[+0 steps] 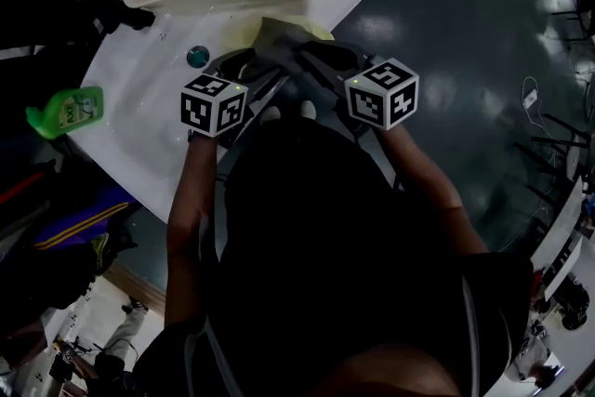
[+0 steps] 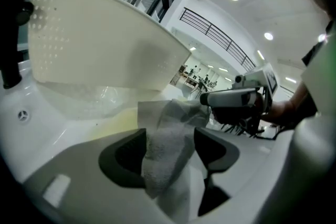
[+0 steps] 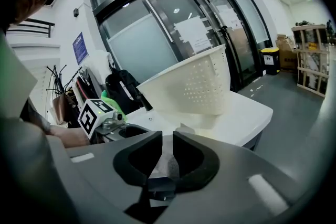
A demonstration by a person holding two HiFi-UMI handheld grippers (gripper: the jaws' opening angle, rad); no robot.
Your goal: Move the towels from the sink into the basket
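A: Left gripper (image 2: 170, 152), quick, what's the state?

B: Released. Jaws stand wide apart. The grey-white towel (image 2: 173, 118) hangs loose in the gap between them, but the pads aren't clamping it.

A: Right gripper (image 3: 168, 157)?

B: Clenched on that same towel. Jaws are nearly together, only a thin slot is left, and cloth shows pinched in the slot.

A: So where's the towel exactly?

B: Over the sink (image 1: 139, 79), on the near side of the basket (image 3: 194, 86), strung between the two grippers. Not in the basket. In the head view it's a grey bunch right ahead of both sets of jaws. From the left gripper view it runs up from the jaws towards the right gripper's nose.

A: Touching the basin?

B: Can't tell, the grippers cover the underside.

A: Any other cloth?

B: A pale yellow patch (image 1: 316, 31) just behind the grey towel, against the basket's foot. It looks like cloth lying in the basin, but I can't confirm that.

A: Basket position?

B: On the far end of the white sink unit, cream, perforated walls. It reads as tilted in both gripper views. Something white and round sits inside near the far wall, too small to name.

A: Clutter?

B: A green bottle (image 1: 67, 112) at the left edge of the unit, well apart from the grippers. A small teal round piece (image 1: 198, 57) in the basin just beside the left gripper.

A: Grippers relative to each other?

B: Side by side, close, both pointed at the basket.
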